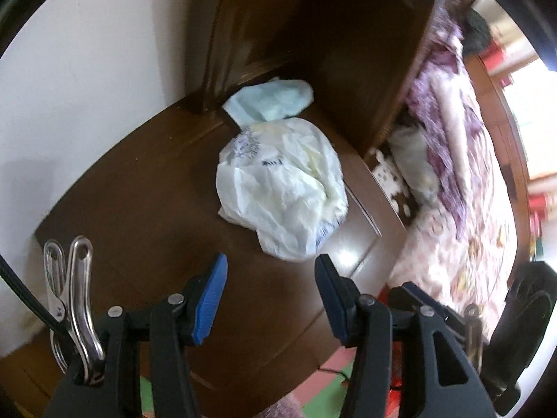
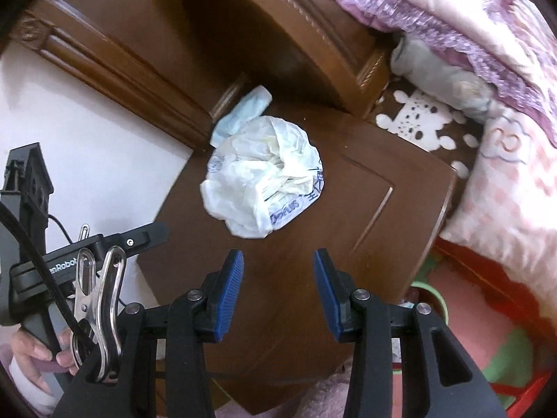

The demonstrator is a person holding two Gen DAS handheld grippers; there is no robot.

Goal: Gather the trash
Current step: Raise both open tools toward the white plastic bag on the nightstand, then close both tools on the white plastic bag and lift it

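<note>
A crumpled white plastic bag [image 1: 283, 188] with blue print lies on the brown wooden nightstand [image 1: 146, 216]. It also shows in the right wrist view [image 2: 264, 177]. Behind it, against the headboard, lies a pale blue crumpled wrapper [image 1: 269, 102], also in the right wrist view [image 2: 243, 115]. My left gripper [image 1: 271, 299] is open and empty, a little short of the bag. My right gripper [image 2: 277, 294] is open and empty, also short of the bag. The left gripper's body [image 2: 34, 244] shows at the left of the right wrist view.
A dark wooden headboard [image 1: 313, 35] rises behind the nightstand [image 2: 365, 209]. A bed with a pink and purple quilt [image 1: 463, 181] lies to the right, with a brown patterned pillow [image 2: 417, 122]. A white wall [image 1: 87, 87] is on the left. A green and pink floor mat [image 2: 487, 348] lies below.
</note>
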